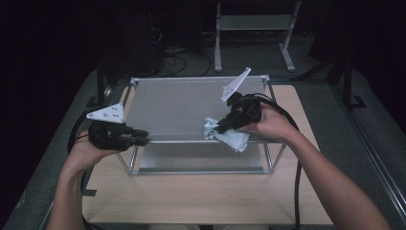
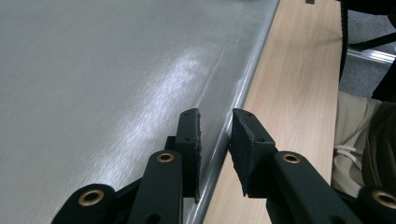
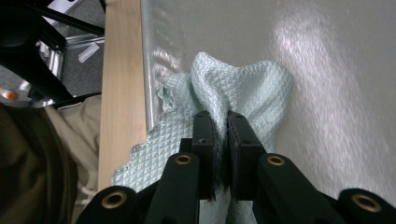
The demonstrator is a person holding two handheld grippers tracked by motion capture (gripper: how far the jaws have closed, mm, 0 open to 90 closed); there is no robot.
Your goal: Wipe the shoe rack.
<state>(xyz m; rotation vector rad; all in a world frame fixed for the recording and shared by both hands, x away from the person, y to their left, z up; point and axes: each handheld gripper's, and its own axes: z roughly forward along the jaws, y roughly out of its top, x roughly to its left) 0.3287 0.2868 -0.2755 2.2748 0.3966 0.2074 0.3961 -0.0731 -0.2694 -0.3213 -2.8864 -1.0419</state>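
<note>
Now we have the right claw point(image 3: 218, 122) clamped on a pale mint cloth point(image 3: 243, 86), a soft waffle weave with a scalloped edge, bunched up between the black pads. It lies at the near right edge of the rack point(image 1: 167, 103), a brushed metal shelf on thin rods, with one corner drooping over the rim. Our left claw point(image 2: 215, 135) stands apart, straddling that rim without pressing it. Below is a light wood-grain worktop point(image 1: 191, 196).

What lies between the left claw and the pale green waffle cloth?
In the high view, bare grey metal shelf top separates the left claw from the pale green waffle cloth.
</note>
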